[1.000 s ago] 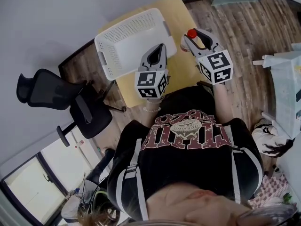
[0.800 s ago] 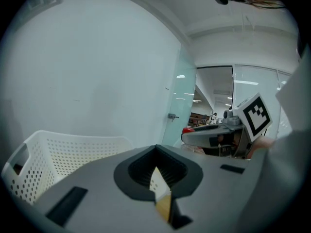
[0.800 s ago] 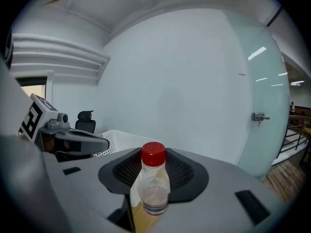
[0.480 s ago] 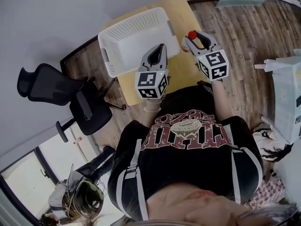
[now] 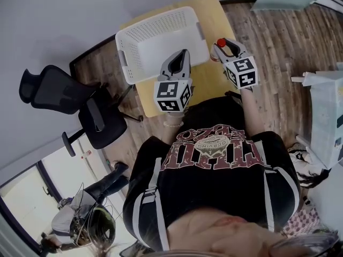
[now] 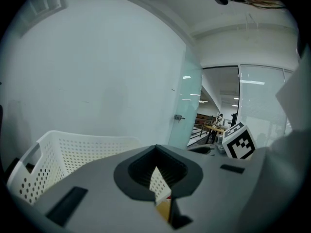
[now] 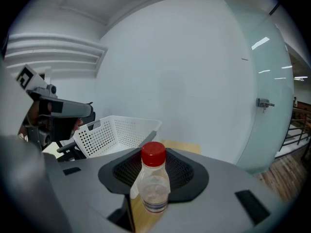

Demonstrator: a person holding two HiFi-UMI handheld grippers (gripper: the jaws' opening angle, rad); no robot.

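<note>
Red-capped clear bottle (image 7: 154, 184) stands upright, gripped in my right claw (image 5: 222, 46), white basket (image 5: 161, 40) off to its left, nearer my closed, empty left claw (image 5: 181, 55).

Your T-shirt (image 5: 214, 191) carries red block lettering, upside down and too warped to read for sure. Beside the basket (image 5: 124, 58), the left cube (image 5: 172, 95) and right cube (image 5: 241, 72) show only black-and-white squares. The bottle (image 7: 153, 183) has no legible print on its band.
</note>
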